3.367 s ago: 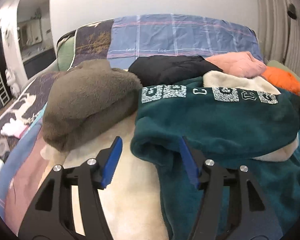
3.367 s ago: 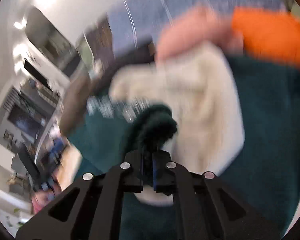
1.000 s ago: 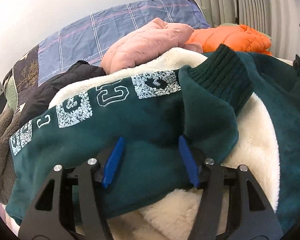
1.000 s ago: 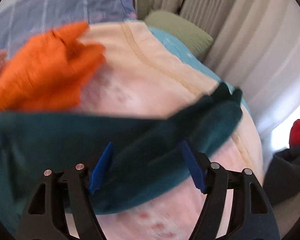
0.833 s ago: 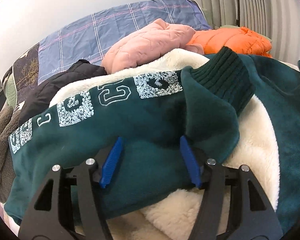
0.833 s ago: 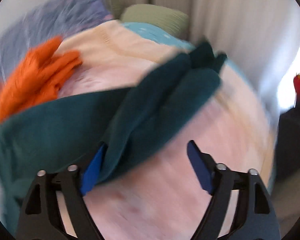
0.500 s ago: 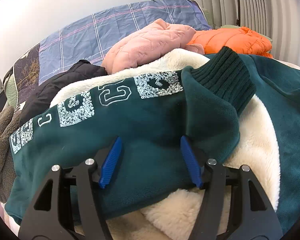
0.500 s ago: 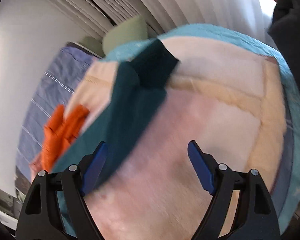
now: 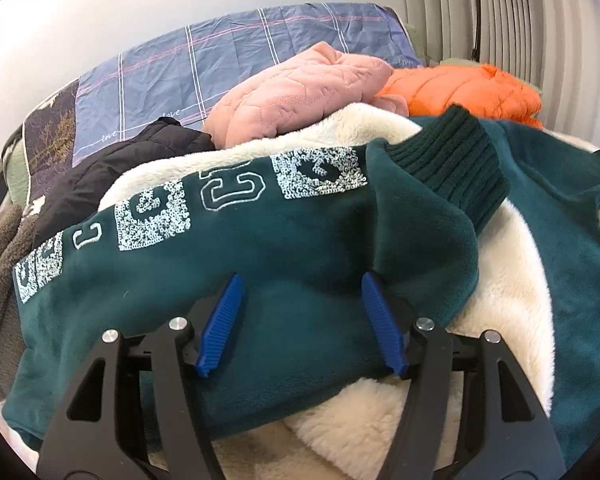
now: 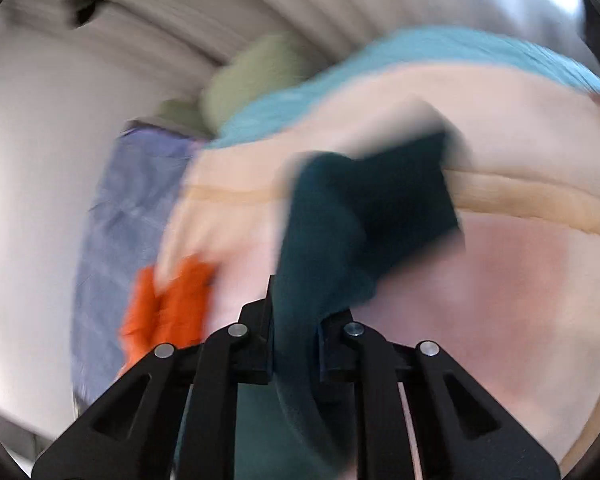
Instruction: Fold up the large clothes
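Dark green fleece sweatshirt with sequin lettering (image 9: 260,248) lies on the bed's cream plush blanket (image 9: 512,280); left gripper (image 9: 300,320) spread wide over its folded sleeve, right gripper (image 10: 296,344) pinching the other sleeve: judged best drawn across taut and flat.

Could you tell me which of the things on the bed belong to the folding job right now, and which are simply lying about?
In the job:
dark green fleece sweatshirt, its ribbed cuff
left gripper, open over it
right gripper, shut on the other sleeve

Lying about:
pink quilted jacket
orange puffer jacket
black jacket
brown fleece
cream fleece blanket
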`<control>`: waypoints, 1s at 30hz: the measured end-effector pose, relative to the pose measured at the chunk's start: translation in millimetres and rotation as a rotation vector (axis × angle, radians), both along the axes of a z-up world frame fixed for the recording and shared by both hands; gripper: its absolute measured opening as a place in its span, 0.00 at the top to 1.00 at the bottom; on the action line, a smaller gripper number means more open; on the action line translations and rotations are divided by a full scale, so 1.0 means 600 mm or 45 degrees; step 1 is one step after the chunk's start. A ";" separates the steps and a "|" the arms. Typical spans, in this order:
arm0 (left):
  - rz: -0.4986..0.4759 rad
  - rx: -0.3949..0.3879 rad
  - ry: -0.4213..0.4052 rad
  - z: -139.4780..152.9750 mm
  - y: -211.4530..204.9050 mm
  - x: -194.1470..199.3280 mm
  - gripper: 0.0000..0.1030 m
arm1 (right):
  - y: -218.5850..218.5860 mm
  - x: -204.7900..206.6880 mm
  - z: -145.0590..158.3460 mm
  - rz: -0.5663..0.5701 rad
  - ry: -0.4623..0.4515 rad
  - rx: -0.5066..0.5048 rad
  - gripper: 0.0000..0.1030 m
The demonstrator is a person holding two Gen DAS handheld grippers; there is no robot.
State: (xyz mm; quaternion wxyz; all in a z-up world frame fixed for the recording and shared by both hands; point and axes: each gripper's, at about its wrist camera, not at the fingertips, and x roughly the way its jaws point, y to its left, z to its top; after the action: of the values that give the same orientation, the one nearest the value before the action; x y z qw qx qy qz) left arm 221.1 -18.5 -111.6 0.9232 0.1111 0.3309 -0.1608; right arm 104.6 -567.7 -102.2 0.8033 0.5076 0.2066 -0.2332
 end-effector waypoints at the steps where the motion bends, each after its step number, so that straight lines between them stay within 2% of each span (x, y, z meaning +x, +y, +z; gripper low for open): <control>1: -0.004 -0.023 -0.001 0.003 0.004 -0.001 0.37 | 0.034 0.020 0.037 0.083 -0.042 -0.068 0.85; 3: -0.018 -0.106 0.011 0.015 0.018 -0.005 0.33 | 0.127 0.064 0.114 0.288 -0.124 -0.237 0.85; 4: -0.032 -0.162 0.031 0.021 0.027 -0.006 0.28 | 0.171 0.080 0.140 0.370 -0.157 -0.302 0.85; 6: -0.077 -0.321 0.074 0.039 0.051 -0.012 0.26 | 0.284 0.114 0.192 0.566 -0.233 -0.441 0.85; 9: -0.088 -0.492 0.009 0.081 0.101 -0.029 0.22 | 0.453 0.151 0.227 0.813 -0.316 -0.601 0.85; 13: -0.063 -0.720 -0.052 0.124 0.191 -0.044 0.17 | 0.643 0.191 0.208 1.122 -0.351 -0.684 0.85; 15: -0.070 -0.825 -0.087 0.140 0.238 -0.057 0.14 | 0.725 0.212 0.171 1.271 -0.303 -0.693 0.85; 17: -0.111 -0.895 -0.110 0.149 0.269 -0.066 0.09 | 0.800 0.227 0.113 1.433 -0.221 -0.694 0.85; 20: -0.191 -0.934 -0.058 0.139 0.287 -0.059 0.04 | 0.872 0.236 0.042 1.586 -0.083 -0.729 0.82; 21: -0.212 -0.939 -0.011 0.127 0.285 -0.050 0.04 | 0.888 0.234 0.020 1.620 -0.036 -0.747 0.80; 23: -0.204 -0.927 0.077 0.105 0.275 -0.032 0.03 | 0.897 0.224 0.004 1.652 -0.035 -0.764 0.77; 26: -0.144 -0.914 0.244 0.065 0.251 0.002 0.03 | 0.899 0.202 0.005 1.702 -0.079 -0.861 0.67; 28: -0.155 -0.906 0.281 0.058 0.240 0.006 0.03 | 0.910 0.192 0.013 1.725 -0.075 -0.933 0.65; 30: -0.193 -0.889 0.262 0.063 0.232 -0.001 0.03 | 0.921 0.178 0.016 1.747 -0.075 -0.966 0.65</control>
State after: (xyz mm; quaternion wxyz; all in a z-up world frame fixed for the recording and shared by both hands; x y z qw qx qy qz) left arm 220.5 120.7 -73.8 0.8529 -0.2031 0.3380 -0.3421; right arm 211.2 -15.2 -92.7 0.8914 -0.0365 0.3590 0.2742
